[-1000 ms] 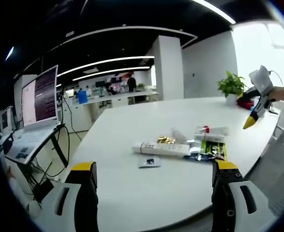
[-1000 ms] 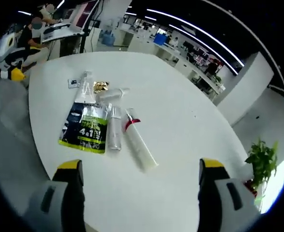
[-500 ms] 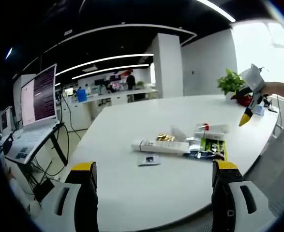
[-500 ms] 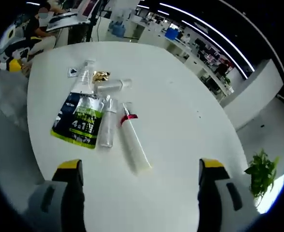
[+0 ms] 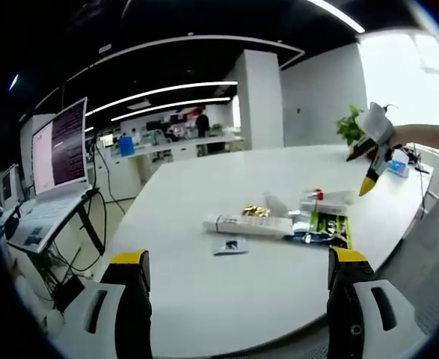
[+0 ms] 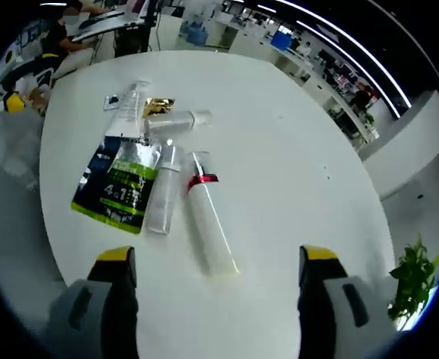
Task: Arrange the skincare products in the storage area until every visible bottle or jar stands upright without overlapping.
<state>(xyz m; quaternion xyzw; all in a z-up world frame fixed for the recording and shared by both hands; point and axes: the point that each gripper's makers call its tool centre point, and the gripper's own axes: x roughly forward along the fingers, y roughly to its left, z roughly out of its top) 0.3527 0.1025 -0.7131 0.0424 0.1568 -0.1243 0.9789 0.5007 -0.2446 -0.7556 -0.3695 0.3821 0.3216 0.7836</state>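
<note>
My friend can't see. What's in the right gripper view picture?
Skincare bottles lie flat on a round white table: a white tube with a red band, a clear bottle and a green-and-black pouch. The open hand-held gripper hangs above them.

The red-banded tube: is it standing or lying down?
Lying down. In the right gripper view the red-banded tube lies flat on the white table, its full length showing, beside a clear bottle that also lies flat.

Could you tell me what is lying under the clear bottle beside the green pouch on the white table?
The clear bottle lies flat, its side overlapping the edge of the green pouch; elsewhere it rests on the white table. Whatever is beneath the overlap is covered.
</note>
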